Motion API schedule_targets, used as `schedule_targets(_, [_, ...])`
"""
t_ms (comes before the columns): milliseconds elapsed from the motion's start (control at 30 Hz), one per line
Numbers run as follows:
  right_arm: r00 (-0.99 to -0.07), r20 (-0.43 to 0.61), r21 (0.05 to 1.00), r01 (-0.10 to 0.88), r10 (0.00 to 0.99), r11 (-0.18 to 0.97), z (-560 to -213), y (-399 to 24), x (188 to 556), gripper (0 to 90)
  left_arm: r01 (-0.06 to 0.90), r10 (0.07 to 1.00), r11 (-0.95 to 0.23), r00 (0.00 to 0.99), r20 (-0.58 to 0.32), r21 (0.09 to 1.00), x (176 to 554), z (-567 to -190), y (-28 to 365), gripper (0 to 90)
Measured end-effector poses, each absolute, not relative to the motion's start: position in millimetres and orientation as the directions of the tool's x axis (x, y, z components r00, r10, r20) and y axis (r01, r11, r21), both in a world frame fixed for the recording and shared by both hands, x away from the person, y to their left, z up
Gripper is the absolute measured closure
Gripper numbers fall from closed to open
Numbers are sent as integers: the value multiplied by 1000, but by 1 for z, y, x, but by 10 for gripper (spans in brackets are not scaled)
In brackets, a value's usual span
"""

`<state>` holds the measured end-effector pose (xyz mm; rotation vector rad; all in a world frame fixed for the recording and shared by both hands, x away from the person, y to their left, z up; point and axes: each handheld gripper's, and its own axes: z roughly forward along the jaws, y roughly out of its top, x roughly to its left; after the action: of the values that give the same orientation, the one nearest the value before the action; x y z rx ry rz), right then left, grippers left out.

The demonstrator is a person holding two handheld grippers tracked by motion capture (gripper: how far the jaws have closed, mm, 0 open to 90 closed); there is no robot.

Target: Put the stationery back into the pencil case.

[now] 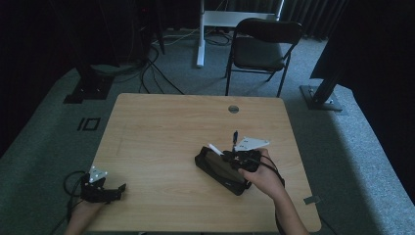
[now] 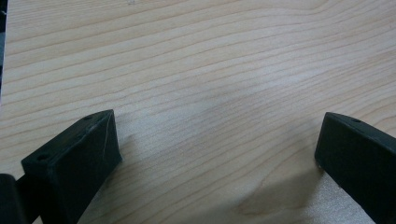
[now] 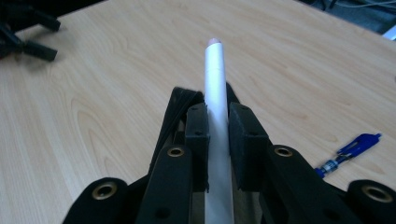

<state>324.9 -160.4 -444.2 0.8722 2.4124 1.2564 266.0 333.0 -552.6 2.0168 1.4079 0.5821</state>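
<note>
Pinching a white pen [image 3: 216, 93] between its pads, the right gripper [image 1: 226, 152] hangs over the black case [image 1: 220, 170], which lies on the table [image 1: 161, 127] toward its right near part. The pen sticks out past the jaws, its tip above bare wood beyond the case. A blue pen [image 3: 349, 149] lies on the table just right of the case. Well left of the case, at the table's near left corner, the left gripper [image 2: 217, 154] rests with jaws spread wide, nothing between them.

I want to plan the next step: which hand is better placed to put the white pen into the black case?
Right: the right gripper grips the white pen over the black case; the left gripper waits open.
</note>
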Motion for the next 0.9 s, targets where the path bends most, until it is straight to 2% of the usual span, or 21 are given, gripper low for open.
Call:
schedule_targets(133, [-778,-5,795,379,629,474,-450,-157,326,784,675,940,-254,340,13,693,266,-553,333,0])
schedule_targets(900, [-797,-8,712,419,603,563,-469,-144,335,784,675,940,-254,340,13,693,266,-553,333,0])
